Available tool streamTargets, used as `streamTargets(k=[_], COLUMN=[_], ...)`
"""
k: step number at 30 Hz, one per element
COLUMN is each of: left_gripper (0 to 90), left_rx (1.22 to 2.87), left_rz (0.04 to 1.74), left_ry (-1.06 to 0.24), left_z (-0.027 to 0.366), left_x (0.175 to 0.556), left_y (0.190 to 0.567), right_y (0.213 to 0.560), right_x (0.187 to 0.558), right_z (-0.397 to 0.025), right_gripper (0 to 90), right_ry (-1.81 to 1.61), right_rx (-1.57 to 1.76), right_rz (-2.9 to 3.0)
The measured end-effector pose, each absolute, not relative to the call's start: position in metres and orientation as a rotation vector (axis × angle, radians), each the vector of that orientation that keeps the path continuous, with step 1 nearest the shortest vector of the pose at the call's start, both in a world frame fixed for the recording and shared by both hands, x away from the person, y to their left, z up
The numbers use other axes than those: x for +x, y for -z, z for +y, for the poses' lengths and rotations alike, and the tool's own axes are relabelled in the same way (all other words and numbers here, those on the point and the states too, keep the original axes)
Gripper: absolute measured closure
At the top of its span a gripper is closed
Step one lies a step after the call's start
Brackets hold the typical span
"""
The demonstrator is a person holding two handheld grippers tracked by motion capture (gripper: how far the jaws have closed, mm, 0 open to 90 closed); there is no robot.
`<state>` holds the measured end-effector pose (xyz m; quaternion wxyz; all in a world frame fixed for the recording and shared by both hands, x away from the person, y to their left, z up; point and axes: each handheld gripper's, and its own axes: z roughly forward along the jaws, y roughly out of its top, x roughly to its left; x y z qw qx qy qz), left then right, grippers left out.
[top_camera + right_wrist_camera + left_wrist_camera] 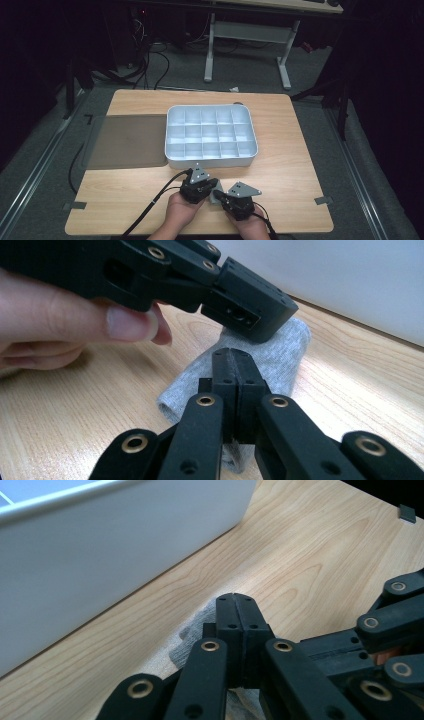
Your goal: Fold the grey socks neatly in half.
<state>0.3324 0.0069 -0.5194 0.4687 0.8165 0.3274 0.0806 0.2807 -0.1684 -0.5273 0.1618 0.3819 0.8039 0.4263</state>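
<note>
Left gripper (210, 186): we see its jaws pressed together on the far end of the small grey knitted cloth (280, 360).
Right gripper (221, 194): our jaws are clamped on the cloth's near end.
Cloth: it lies on the pale wooden counter (295, 150), between both grippers, just in front of the white plastic compartment tray (210, 161).
Dark grey mat (127, 141): left of the tray.

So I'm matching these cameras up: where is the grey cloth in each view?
High view: grey cloth low centre, between the two grippers.
Left gripper view: lower centre, under the shut fingers.
Right gripper view: centre, beneath both grippers.
Shared landmark: the white tray wall.
</note>
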Motion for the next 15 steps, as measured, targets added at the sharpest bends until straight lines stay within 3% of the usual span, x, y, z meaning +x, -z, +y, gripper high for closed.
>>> streamTargets(k=[10, 15], left_gripper=[90.0, 90.0], left_rx=[1.996, 1.995], left_rz=[0.787, 0.78], left_ry=[-0.225, -0.227], left_z=[0.006, 0.007], left_x=[0.33, 0.33], left_y=[0.522, 0.523], right_y=[0.511, 0.523], right_x=[0.262, 0.261], right_z=[-0.167, -0.164], right_gripper=[90.0, 90.0], right_ry=[-1.246, -1.182], right_rx=[0.991, 1.017], right_rz=[2.26, 2.342])
